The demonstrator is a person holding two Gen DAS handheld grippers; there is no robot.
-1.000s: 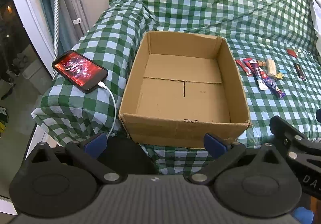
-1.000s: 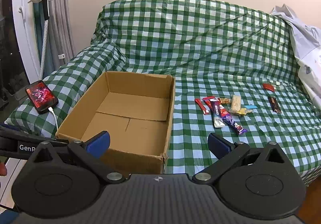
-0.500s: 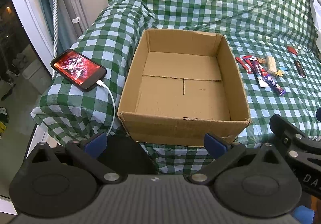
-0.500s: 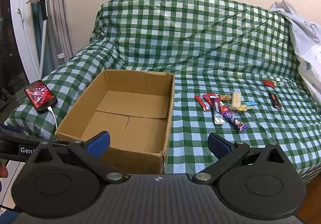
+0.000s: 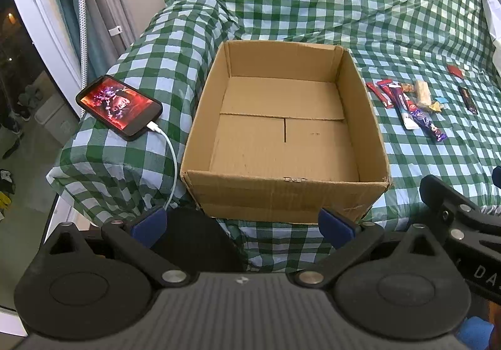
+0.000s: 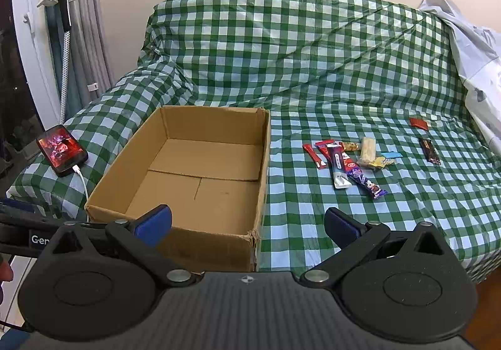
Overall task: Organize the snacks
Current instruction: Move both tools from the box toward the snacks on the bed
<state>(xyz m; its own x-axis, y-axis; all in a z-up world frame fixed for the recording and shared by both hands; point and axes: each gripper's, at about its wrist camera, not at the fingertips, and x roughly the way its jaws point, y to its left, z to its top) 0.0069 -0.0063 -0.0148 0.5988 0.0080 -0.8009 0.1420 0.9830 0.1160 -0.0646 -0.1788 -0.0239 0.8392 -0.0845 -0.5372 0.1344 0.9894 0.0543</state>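
Note:
An empty cardboard box (image 5: pixel 369 118) (image 6: pixel 266 155) sits on a sofa covered in green checked cloth. To its right lies a cluster of snack bars (image 5: pixel 407 102) (image 6: pixel 347 162), with a dark bar (image 6: pixel 429 151) and a small red packet (image 6: pixel 418 123) farther right. My left gripper (image 5: pixel 241 221) hangs open in front of the box's near wall, holding nothing. My right gripper (image 6: pixel 247 221) is open too, over the box's near right corner and well short of the snacks.
A lit phone (image 5: pixel 120 107) (image 6: pixel 61 150) on a white charging cable (image 5: pixel 172 162) rests on the sofa's left arm. A white cloth (image 6: pixel 472 68) is draped at the far right. Curtains and a white door frame stand on the left.
Both views have shifted slightly: the box and snacks sit a little lower and closer in the frames. Both grippers stay open and nothing has been picked up.

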